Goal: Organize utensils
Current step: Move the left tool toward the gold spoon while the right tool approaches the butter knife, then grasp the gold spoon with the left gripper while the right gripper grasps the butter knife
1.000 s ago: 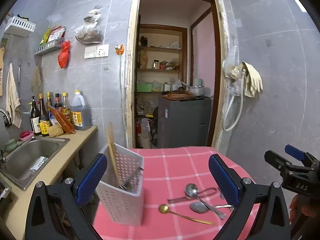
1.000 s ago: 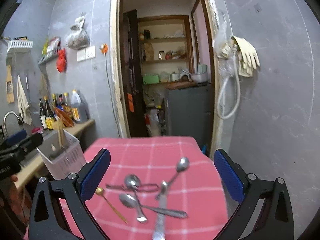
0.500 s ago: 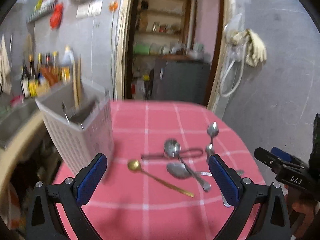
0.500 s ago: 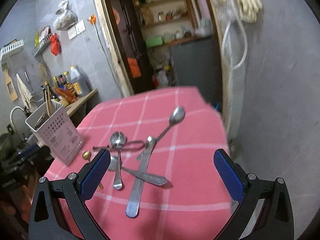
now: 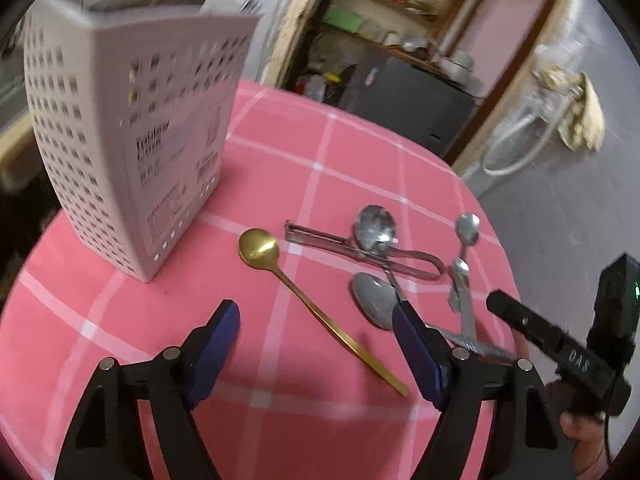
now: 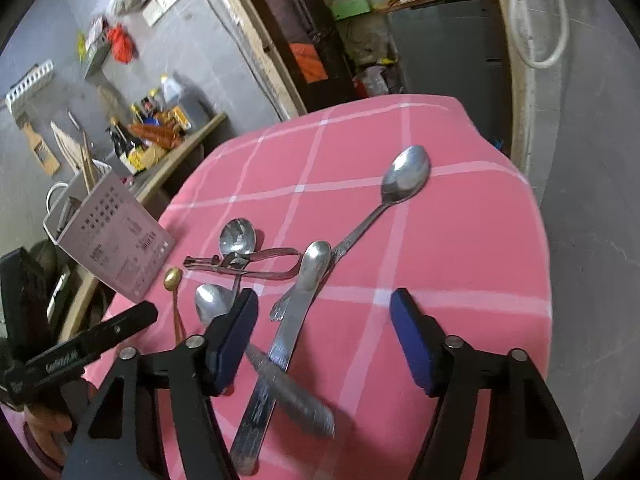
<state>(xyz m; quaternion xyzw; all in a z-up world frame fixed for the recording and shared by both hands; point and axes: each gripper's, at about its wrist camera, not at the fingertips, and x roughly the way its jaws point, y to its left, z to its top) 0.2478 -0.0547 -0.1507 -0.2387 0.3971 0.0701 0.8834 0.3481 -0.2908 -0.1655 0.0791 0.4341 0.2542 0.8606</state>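
Currently both hand-held grippers are wide open and empty: the left hand-held gripper (image 5: 316,340) straddles the gold spoon (image 5: 308,292) lying on the bench (image 5: 280,420) just beside the perforated caddy (image 5: 120,140), while the right hand-held gripper (image 6: 324,336) hovers over the crossed steel utensils (image 6: 296,304). Risk: the thin handle lies flat, so the pads may slip off it. In the overlapping pile, closing may pinch two pieces or scatter the neighbouring ones.

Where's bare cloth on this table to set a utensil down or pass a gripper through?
Free: the pink checked tablecloth right of the long silver spoon, out to the table's edge, and the near strip in front of the white utensil caddy. Crowded: the middle, where the gold spoon, tongs and overlapping silver cutlery lie.
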